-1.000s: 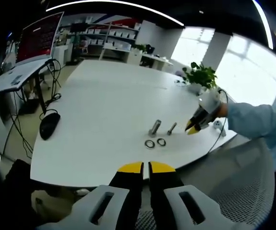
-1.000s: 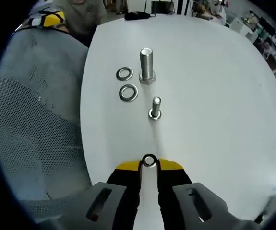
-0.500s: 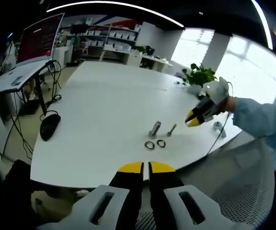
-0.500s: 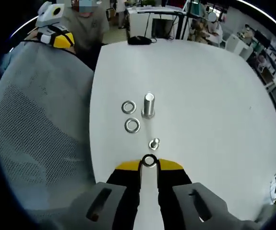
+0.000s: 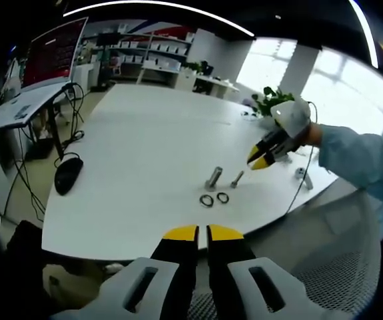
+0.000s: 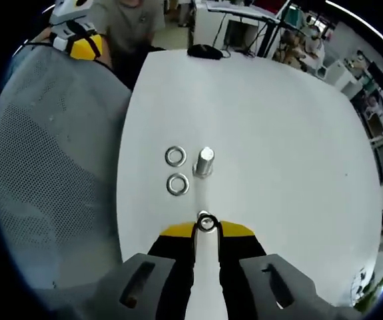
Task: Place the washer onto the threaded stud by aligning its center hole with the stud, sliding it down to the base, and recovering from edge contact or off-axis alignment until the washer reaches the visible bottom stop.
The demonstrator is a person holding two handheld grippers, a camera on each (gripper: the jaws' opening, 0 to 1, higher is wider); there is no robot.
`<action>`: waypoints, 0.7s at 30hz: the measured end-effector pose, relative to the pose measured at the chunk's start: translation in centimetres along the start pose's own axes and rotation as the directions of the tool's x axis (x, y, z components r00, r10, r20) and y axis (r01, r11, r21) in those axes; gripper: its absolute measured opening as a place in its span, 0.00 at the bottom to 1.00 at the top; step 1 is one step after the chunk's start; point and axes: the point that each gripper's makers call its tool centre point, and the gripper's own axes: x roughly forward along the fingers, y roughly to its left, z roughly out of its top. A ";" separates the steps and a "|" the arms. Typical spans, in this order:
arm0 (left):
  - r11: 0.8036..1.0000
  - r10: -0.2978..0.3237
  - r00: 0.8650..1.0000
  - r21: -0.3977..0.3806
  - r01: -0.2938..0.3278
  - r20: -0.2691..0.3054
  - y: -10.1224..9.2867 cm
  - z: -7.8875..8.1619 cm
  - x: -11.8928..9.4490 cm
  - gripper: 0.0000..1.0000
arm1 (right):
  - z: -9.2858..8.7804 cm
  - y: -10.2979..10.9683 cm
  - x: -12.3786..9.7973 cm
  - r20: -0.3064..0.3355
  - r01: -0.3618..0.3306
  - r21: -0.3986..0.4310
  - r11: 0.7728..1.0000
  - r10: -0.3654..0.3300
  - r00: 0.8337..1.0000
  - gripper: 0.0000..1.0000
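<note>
Right tool (image 6: 207, 225), gripping washer (image 6: 207, 223), moved over small stud (image 5: 238, 178).

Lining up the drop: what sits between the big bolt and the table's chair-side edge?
Two loose washers beside the big bolt, seen in the right gripper view.

Legible text: none. Red screen (image 5: 52, 52), on the side desk beyond the mouse (image 5: 67, 175): pale lines of writing, too small and blurred to read. No markings readable on the counter (image 5: 144, 133) hardware or either gripper.
</note>
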 end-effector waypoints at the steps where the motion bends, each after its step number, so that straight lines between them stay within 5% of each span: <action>1: 1.000 -0.001 1.000 0.001 0.001 0.000 0.0 0.0 0.0 0.02 | -0.1 -0.1 0.2 -0.012 -0.002 -0.006 1.000 0.002 1.000 0.14; 21: 1.000 -0.004 1.000 -0.006 0.004 -0.002 -0.1 -0.1 0.0 0.07 | -0.7 -0.2 2.1 -0.076 -0.041 -0.037 0.998 0.038 0.996 0.14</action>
